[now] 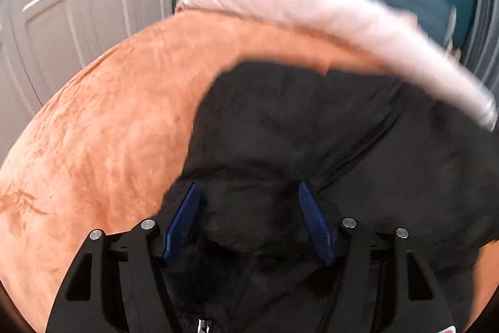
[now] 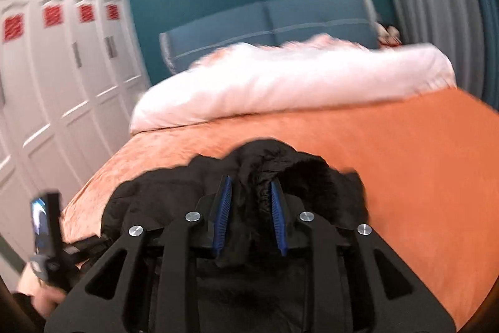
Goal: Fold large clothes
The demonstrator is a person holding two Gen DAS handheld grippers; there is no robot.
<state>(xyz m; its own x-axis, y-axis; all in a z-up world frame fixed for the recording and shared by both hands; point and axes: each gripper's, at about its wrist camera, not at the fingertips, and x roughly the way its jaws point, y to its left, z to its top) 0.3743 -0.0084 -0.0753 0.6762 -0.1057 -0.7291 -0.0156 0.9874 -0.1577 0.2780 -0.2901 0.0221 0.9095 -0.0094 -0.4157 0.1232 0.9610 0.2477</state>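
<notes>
Gripping black hooded jacket [image 2: 280,164] | right gripper [image 2: 251,198] narrow on hood, 12 o'clock | left gripper [image 1: 248,205] wide over fabric | next: likely fold across orange bedspread [image 2: 421,161]

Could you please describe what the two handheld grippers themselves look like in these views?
Both the left gripper and right gripper look alike: matte black angular linkage arms with triangular cutouts, round silver pivot bolts, and two ribbed blue finger pads. No cables or sleeves show.

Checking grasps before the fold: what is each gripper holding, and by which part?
The right gripper pinches the black jacket by bunched fabric near its furry hood. The left gripper stands open over the jacket, gripping nothing.
</notes>
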